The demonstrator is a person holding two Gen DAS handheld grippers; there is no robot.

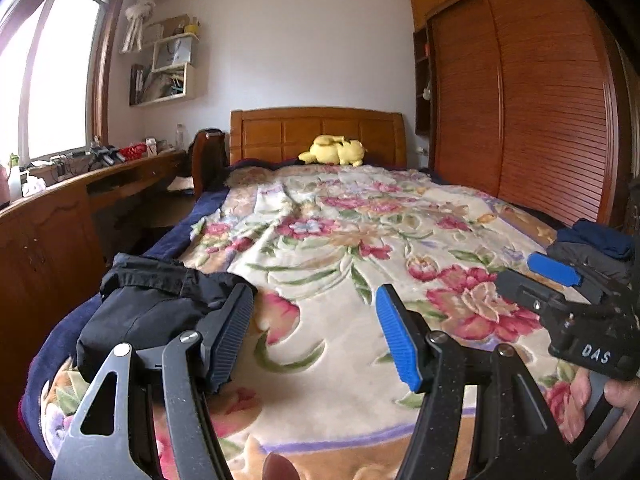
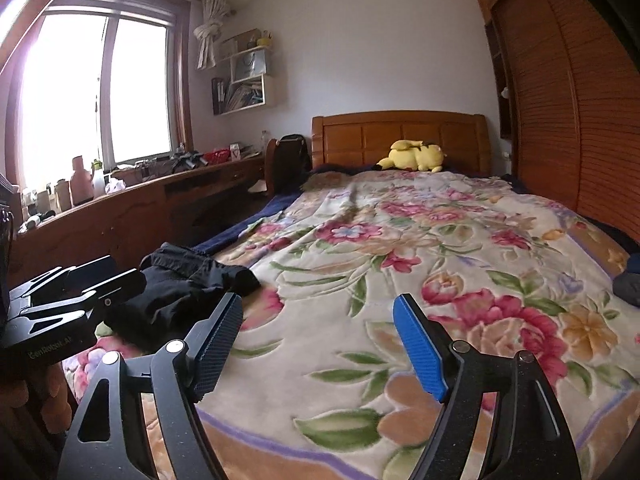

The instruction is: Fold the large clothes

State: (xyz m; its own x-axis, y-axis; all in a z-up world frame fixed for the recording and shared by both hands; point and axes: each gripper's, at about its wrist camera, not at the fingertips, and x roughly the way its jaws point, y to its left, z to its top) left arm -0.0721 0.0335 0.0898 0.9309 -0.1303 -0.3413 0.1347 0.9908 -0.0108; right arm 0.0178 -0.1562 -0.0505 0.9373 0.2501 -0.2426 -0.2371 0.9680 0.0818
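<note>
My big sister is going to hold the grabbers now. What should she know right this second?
Left gripper: open, holding nothing, above the floral blanket at the foot of the bed.
Right gripper: open, holding nothing, beside it.
Crumpled black garment: on the bed's left edge, just left of the left gripper's fingers, not grasped.
Folded dark clothes: stacked at the bed's right edge; these look done.
Yellow plush toy: by the headboard, out of the way.
Left to do: probably pull the black garment to the middle, spread it flat, fold it, add it to the stack.

Folded dark clothes [image 2: 628,280] cut off at 3 o'clock edge; shelf items [image 2: 240,92] too small, maybe books.
</note>
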